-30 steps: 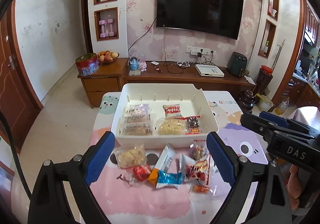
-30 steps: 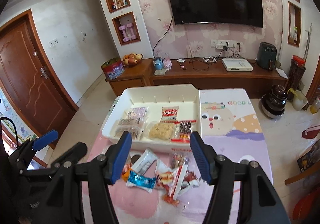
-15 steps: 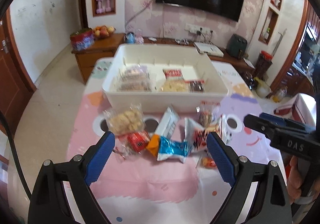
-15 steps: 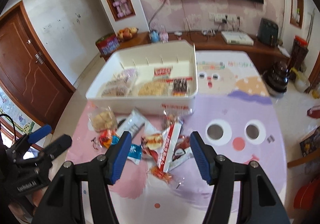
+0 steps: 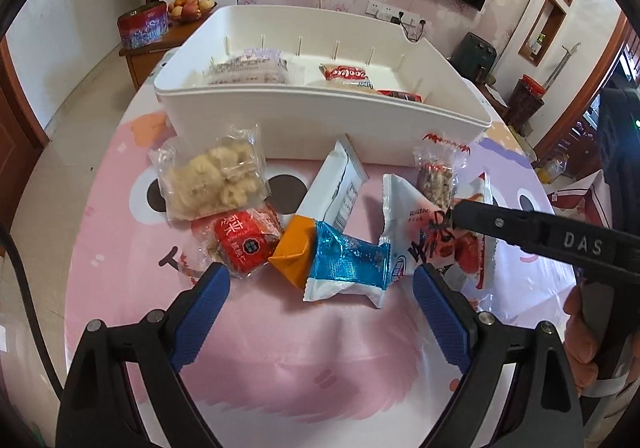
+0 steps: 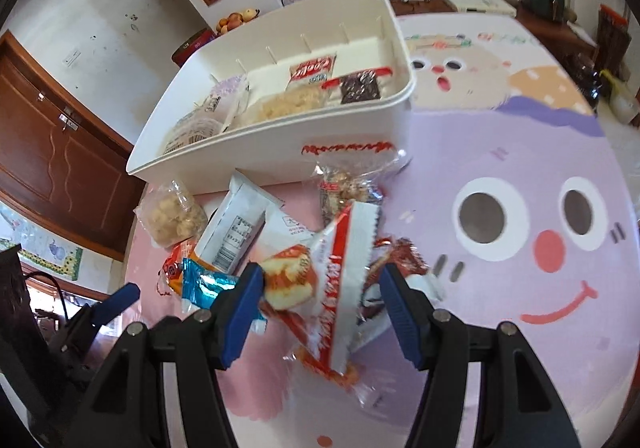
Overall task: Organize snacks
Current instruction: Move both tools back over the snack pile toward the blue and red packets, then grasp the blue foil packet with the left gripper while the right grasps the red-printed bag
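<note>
A white bin [image 5: 320, 120] [image 6: 280, 144] with several packets inside stands on the table. In front of it lies a pile of loose snacks: a clear bag of puffed pieces [image 5: 212, 180], a red packet [image 5: 244, 244], a white-and-orange pack [image 5: 332, 192], a blue foil packet [image 5: 348, 264] and a nut bar [image 5: 436, 176]. My left gripper [image 5: 320, 274] hangs open just above the blue foil packet. My right gripper [image 6: 320, 276] is open around a red-and-white packet [image 6: 344, 268] that stands on edge; its pads do not clearly press on it.
A pink and purple cartoon cloth [image 6: 520, 176] covers the table, bare to the right of the pile. A hand [image 5: 580, 336] holds the right gripper's handle. Behind the table are a wooden cabinet [image 5: 148, 48] with a fruit bowl and a brown door [image 6: 48, 152].
Both grippers have sunk toward the snack pile and tipped further down. The snacks now fill the views. Neither gripper's jaws have changed width.
</note>
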`<state>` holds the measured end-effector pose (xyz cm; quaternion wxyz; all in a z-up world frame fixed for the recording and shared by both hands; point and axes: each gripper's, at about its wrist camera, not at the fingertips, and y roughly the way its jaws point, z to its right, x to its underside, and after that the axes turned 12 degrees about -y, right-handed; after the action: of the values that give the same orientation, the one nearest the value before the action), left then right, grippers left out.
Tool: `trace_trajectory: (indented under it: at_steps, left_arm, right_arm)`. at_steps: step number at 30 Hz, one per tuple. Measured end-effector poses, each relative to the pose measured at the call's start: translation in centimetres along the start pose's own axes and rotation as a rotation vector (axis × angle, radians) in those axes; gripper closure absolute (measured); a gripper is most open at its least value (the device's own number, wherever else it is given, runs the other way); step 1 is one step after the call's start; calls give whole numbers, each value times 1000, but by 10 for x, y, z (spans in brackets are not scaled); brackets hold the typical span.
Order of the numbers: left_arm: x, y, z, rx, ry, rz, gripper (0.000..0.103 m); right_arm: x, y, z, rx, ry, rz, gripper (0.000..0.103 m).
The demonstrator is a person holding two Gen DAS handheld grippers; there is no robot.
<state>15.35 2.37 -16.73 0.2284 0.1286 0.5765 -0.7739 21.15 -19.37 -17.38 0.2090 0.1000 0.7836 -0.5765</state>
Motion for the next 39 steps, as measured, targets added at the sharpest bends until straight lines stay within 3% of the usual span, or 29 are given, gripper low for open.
trace_trajectory:
  at_steps: [7,12,20,28,39]
  left_arm:
    - [0,15,-1,14,-13,-44,11]
    - [2,27,-1,33,-37,-86,11]
    - [2,52,-9,10,-161,-155,19]
    - [11,54,-2,-46,-140,-165,21]
    - [26,49,-7,-49,-152,-206,21]
  right_arm:
    - [-5,15,-11,-19,-21,-12,40]
    - [-2,15,-13,-17,-52,-3,47]
    - [17,6,-14,-76,-49,-38,51]
    - [32,0,-15,-95,-37,-62,52]
    - [42,-6,-13,-90,-13,-78,52]
